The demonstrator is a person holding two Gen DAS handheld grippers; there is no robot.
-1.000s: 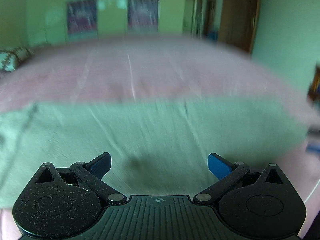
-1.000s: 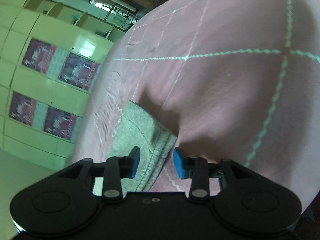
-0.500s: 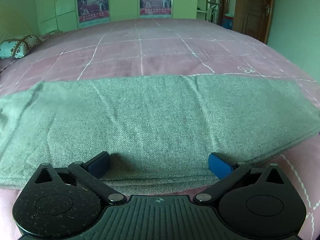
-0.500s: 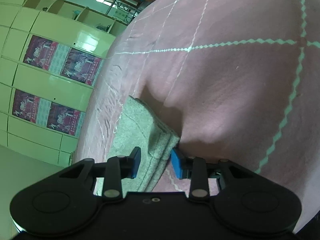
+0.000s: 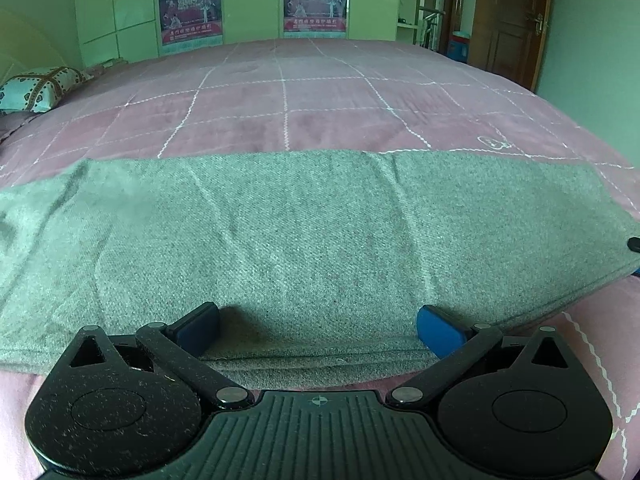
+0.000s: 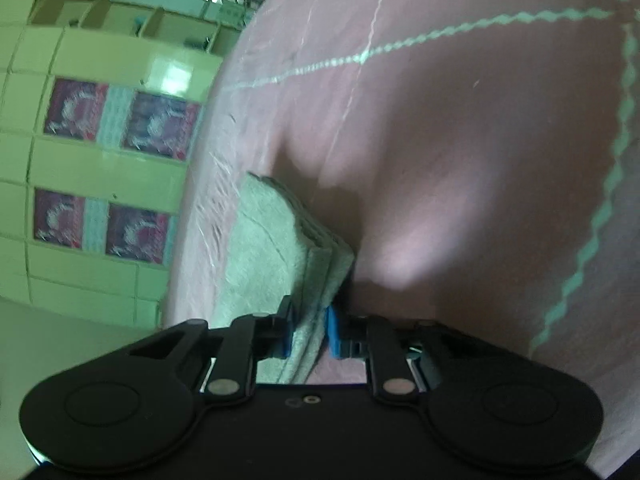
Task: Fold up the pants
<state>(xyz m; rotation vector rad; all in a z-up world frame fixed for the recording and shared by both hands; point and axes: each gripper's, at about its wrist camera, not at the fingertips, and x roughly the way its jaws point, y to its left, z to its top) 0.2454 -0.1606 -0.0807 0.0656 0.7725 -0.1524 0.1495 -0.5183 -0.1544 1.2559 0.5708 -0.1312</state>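
Grey pants (image 5: 312, 236) lie flat and lengthwise across a pink quilted bed (image 5: 288, 92), folded into a long band. My left gripper (image 5: 318, 326) is open, its blue pads resting on the near edge of the pants at mid-length. My right gripper (image 6: 309, 334) is turned on its side and shut on the layered end of the pants (image 6: 276, 248), with the cloth pinched between its blue pads. A bit of the right gripper shows at the far right edge of the left wrist view (image 5: 634, 245).
A patterned pillow (image 5: 38, 86) lies at the bed's far left. Green cabinets with posters (image 5: 252, 4) stand behind the bed, a wooden door (image 5: 512, 20) at the back right. The pink quilt spreads wide beyond the pants.
My left gripper has settled low at the near edge of the pants, staying open. My right gripper has closed its pads onto the end of the pants.
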